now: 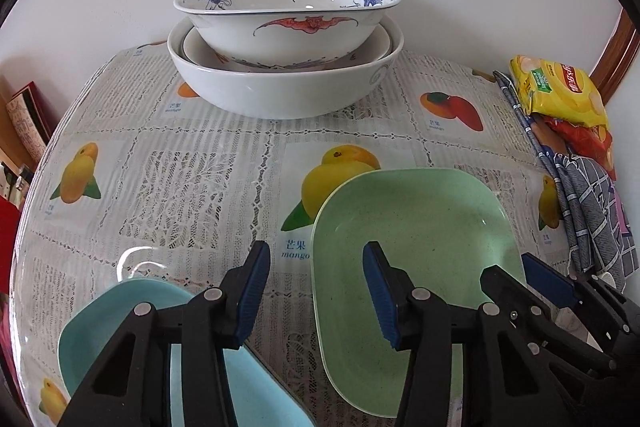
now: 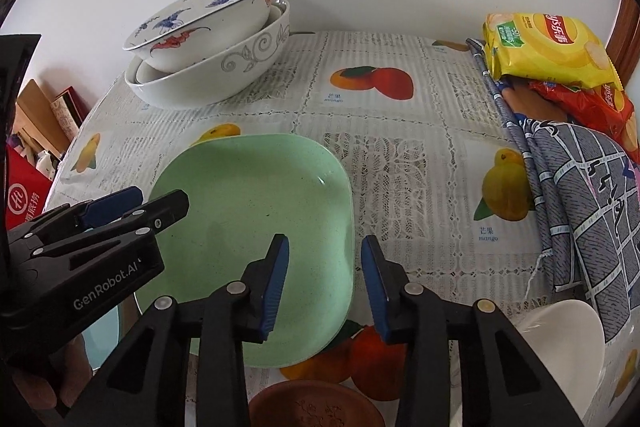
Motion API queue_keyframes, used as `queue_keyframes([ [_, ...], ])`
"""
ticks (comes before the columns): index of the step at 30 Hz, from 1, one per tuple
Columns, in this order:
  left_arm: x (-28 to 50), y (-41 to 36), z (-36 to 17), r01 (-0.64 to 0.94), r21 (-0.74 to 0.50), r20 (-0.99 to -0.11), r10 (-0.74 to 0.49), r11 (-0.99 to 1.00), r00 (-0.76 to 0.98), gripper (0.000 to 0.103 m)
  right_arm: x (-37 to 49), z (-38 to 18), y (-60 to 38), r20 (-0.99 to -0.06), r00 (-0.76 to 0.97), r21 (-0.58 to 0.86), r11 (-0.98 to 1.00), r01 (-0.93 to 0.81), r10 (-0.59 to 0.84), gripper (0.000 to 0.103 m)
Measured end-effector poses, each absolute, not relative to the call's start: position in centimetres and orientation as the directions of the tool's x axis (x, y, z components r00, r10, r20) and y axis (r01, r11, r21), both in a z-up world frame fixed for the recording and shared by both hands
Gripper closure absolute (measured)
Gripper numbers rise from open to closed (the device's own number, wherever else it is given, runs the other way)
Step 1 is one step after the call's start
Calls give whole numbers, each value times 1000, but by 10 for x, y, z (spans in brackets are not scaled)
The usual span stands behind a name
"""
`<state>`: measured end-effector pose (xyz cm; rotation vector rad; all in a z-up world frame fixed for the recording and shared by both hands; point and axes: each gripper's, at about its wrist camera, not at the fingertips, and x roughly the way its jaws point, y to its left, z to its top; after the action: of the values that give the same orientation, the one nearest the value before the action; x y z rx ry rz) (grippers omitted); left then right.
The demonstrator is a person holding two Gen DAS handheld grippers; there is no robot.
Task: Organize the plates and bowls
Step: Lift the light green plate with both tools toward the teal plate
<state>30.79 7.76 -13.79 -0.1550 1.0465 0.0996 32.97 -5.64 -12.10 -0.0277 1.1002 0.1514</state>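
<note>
Green plate [image 2: 256, 211] lies flat, its right edge between the right gripper's [image 2: 325, 285] unclosed jaws.

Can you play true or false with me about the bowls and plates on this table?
1. The crane-painted white bowl sits at the top of a stack, inside the big white bowl. True.
2. The square green plate lies upside down. False: it lies right way up on the fruit-print tablecloth.
3. The yellow crisp bag lies at the table's right edge. True.
4. The right gripper is squeezing the green plate. False: its jaws stand apart on either side of the plate's rim, not pressing on it.
5. The pale blue plate is stacked on the green plate. False: it lies beside it, under the left gripper.
</note>
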Motion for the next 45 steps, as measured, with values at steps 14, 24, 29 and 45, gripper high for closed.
queue_keyframes([
  [14,309,74,-139,-148,-92,-856,-2,985,517,94,331,-117,-73,-875,473,79,995,-64,100,96],
  [24,283,75,-94,-136,-136,-810,-31,981,585,94,301,-66,-71,-819,563,79,994,-75,107,96],
  [29,264,72,-74,-127,-161,-790,-50,979,611,94,278,-46,-75,-800,589,91,994,-67,113,96],
  [45,196,64,-39,-90,-187,-735,-78,978,674,94,206,-4,-72,-750,652,98,994,-54,110,96],
])
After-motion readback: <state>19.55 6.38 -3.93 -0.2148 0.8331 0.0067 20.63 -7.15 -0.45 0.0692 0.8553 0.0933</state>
